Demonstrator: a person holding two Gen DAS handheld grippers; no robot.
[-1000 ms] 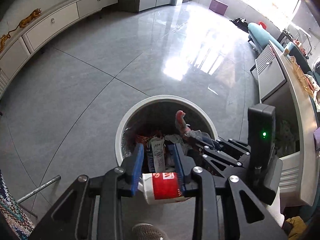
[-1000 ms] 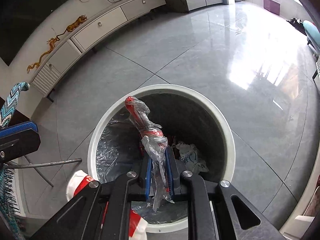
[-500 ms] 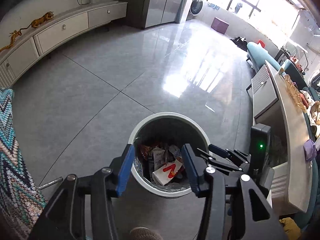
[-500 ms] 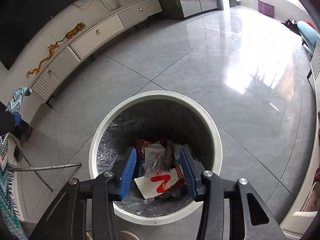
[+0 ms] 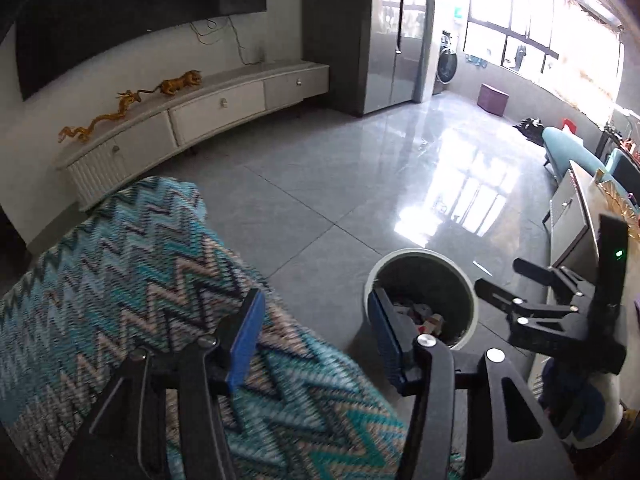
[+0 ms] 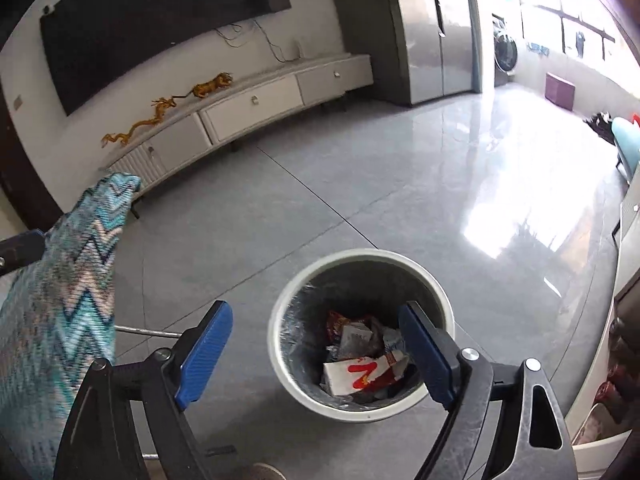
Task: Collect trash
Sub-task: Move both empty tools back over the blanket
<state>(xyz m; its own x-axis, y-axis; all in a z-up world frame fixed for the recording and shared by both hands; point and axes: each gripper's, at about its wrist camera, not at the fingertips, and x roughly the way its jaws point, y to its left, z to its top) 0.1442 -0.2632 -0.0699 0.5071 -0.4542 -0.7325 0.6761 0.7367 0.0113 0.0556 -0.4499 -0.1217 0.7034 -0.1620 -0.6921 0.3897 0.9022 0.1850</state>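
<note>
A round white trash bin [image 6: 276, 344] stands on the grey tile floor, lined with clear plastic. Inside lie several wrappers and a white carton with a red mark [image 6: 354, 374]. The bin also shows in the left wrist view [image 5: 474, 308]. My right gripper [image 6: 316, 346] is open and empty, raised above the bin. My left gripper [image 5: 314, 332] is open and empty, raised over a zigzag-patterned cloth [image 5: 132, 292] to the left of the bin. The right gripper's body [image 5: 560, 312] shows at the right of the left wrist view.
A long white TV cabinet [image 6: 248, 108] with golden figurines runs along the far wall under a dark screen. A grey fridge [image 6: 432, 28] stands at the back. A pale table edge [image 5: 576, 216] lies right of the bin. A metal leg [image 6: 144, 333] lies left of the bin.
Both grippers let go of their trash into the bin, opened wide, and rose up and back. The left gripper swung left over the patterned cloth.
</note>
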